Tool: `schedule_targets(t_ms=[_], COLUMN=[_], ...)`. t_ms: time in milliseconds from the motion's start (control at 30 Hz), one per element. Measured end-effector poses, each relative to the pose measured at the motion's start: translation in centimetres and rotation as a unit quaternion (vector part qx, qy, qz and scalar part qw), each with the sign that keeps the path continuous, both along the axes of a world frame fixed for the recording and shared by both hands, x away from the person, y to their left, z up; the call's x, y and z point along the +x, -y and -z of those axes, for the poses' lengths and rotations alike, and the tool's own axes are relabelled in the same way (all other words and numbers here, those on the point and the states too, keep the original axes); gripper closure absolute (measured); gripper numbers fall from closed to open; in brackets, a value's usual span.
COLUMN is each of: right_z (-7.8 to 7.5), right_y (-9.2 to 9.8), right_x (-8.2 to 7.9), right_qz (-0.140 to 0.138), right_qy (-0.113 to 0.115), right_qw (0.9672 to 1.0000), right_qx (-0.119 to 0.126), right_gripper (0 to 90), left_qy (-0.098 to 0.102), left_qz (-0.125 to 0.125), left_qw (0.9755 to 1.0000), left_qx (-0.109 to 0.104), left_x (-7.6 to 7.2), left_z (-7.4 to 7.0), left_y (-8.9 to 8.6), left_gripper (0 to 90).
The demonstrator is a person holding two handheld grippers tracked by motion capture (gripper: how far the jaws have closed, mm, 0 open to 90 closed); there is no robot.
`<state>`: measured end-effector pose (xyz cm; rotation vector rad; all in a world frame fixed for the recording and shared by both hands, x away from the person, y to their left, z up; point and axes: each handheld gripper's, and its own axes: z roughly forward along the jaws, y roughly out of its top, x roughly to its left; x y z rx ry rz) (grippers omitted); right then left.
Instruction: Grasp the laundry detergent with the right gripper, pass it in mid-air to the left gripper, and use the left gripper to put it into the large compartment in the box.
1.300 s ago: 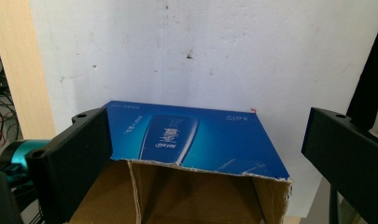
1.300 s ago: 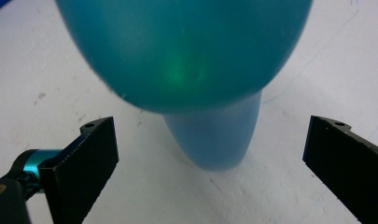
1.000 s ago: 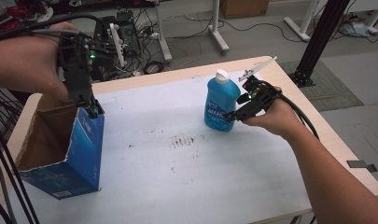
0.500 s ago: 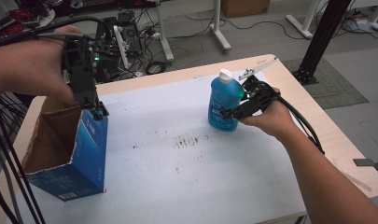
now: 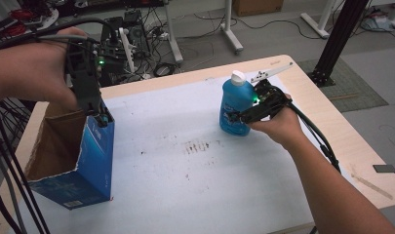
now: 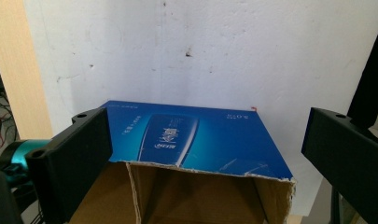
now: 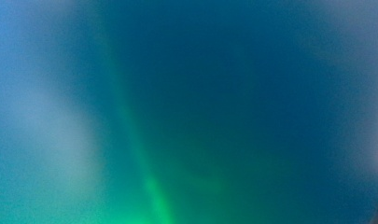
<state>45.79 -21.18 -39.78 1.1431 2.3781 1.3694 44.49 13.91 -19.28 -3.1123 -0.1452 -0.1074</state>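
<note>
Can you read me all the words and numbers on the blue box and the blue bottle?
Blue box, left gripper view: white print on its side beside a picture of a bottle, too blurred and turned round to read.
Blue box, high view: small white label patch near the bottom, too small to read.
Blue bottle, high view: pale label, too blurred to read.
Right gripper view: a blue-green blur, no text.
So nothing reads clearly.

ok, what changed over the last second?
The right gripper, shut on the blue bottle, carried it slightly toward the table's middle and the box. The left gripper moved a little with the blue box; its jaws stand apart over the rim. Box stays upright and open.
</note>
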Motion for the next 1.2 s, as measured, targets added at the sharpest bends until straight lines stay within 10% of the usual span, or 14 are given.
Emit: schedule_targets(t_ms=[1200], right_z=[0.79], right_y=[-0.13], right_x=[-0.13], right_qz=[-0.001], right_qy=[0.031], right_qw=[0.999], right_qx=[0.032], right_gripper=[25.4], left_qy=[-0.007], left_qz=[-0.003], left_qw=[0.9999], left_qx=[0.012], left_x=[0.39], left_z=[0.52], left_y=[0.42], left_gripper=[1.7])
